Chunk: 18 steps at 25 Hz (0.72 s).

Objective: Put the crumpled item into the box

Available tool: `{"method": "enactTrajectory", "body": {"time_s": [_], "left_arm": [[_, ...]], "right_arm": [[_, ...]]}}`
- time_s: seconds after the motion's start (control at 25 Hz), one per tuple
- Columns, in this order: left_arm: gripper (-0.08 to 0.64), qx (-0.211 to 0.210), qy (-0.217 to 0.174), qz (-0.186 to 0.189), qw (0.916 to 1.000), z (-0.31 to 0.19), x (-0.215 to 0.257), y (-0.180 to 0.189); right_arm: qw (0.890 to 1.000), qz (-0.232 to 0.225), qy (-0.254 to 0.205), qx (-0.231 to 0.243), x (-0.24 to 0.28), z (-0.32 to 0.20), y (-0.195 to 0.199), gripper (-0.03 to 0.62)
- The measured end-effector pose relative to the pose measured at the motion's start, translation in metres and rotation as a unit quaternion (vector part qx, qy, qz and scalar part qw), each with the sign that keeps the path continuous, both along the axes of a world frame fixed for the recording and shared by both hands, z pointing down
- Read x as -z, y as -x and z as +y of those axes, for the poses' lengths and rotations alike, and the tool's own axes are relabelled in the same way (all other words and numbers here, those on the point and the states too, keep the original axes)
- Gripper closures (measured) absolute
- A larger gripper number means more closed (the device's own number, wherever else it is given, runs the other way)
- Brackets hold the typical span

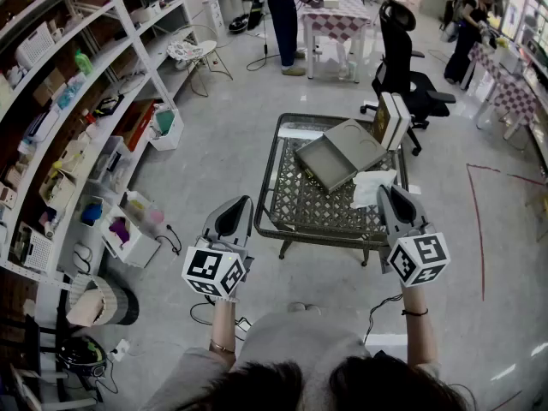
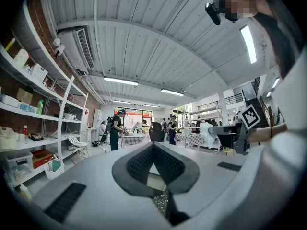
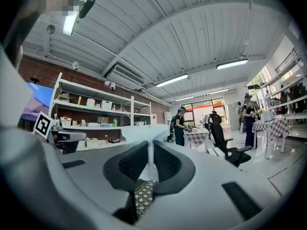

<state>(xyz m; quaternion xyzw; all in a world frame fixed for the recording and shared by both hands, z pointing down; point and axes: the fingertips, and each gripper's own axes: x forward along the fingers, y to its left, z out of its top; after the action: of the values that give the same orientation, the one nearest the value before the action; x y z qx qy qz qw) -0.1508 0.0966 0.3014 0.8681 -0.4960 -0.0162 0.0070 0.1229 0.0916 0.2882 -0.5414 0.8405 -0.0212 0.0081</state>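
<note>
The crumpled item (image 1: 370,187) is a white wad of paper, and it hangs over the right side of the metal lattice table (image 1: 282,217). My right gripper (image 1: 387,192) is shut on it. In the right gripper view the white paper (image 3: 143,132) sticks up between the nearly closed pads. The grey box (image 1: 330,164) lies open on the table, just beyond the paper, with its lid (image 1: 358,140) flat behind it. My left gripper (image 1: 242,202) hovers at the table's near left edge, shut and holding nothing. The left gripper view shows the paper (image 2: 209,134) off to the right.
Upright books (image 1: 391,120) stand at the table's far right corner. A black office chair (image 1: 401,62) is behind the table. Stocked shelves (image 1: 81,135) line the left wall, with bins on the floor. People work at checkered tables (image 1: 338,20) farther back.
</note>
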Motion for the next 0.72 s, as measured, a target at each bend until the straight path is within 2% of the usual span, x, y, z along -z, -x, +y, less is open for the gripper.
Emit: {"method": "enactTrajectory", "body": {"time_s": [0.72], "left_arm": [[0.543,0.006,0.003,-0.004,1.0000,0.002,0.001,-0.009]], "right_arm": [[1.000,-0.002,0.002,0.008,-0.001,-0.004,-0.011,0.540]]}}
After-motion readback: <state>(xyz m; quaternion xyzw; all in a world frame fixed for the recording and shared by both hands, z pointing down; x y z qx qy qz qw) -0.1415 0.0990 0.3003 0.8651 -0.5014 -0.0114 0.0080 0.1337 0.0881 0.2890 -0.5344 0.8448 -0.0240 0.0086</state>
